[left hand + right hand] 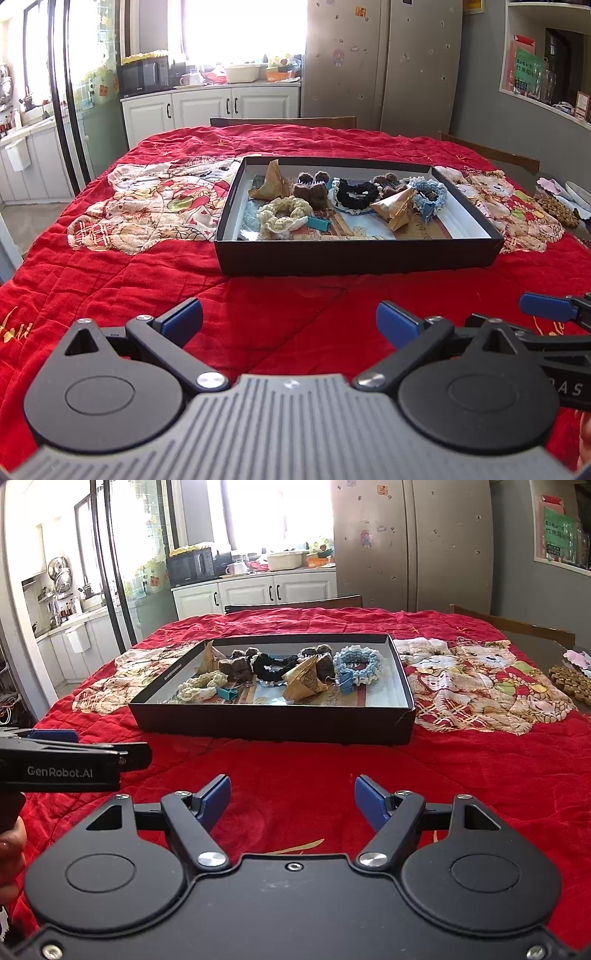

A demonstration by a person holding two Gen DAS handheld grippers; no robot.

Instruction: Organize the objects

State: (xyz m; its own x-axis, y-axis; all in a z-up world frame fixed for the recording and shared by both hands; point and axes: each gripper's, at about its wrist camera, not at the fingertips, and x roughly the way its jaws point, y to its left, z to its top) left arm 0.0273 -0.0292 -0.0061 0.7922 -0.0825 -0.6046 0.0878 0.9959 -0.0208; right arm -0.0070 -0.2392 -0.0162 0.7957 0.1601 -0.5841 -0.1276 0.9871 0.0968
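A shallow black box sits on the red quilt ahead of both grippers. It holds a cream scrunchie, a black scrunchie, a light blue scrunchie, brown fuzzy clips, gold wrapped triangular packets and teal binder clips. My left gripper hangs open over bare quilt, short of the box. My right gripper is also open, with nothing between its fingers.
The red quilt with cartoon animal patches covers the table. A brown woven mat lies at the right edge. Chair backs stand behind the table. Kitchen cabinets and a fridge are farther back. A hand shows at the left.
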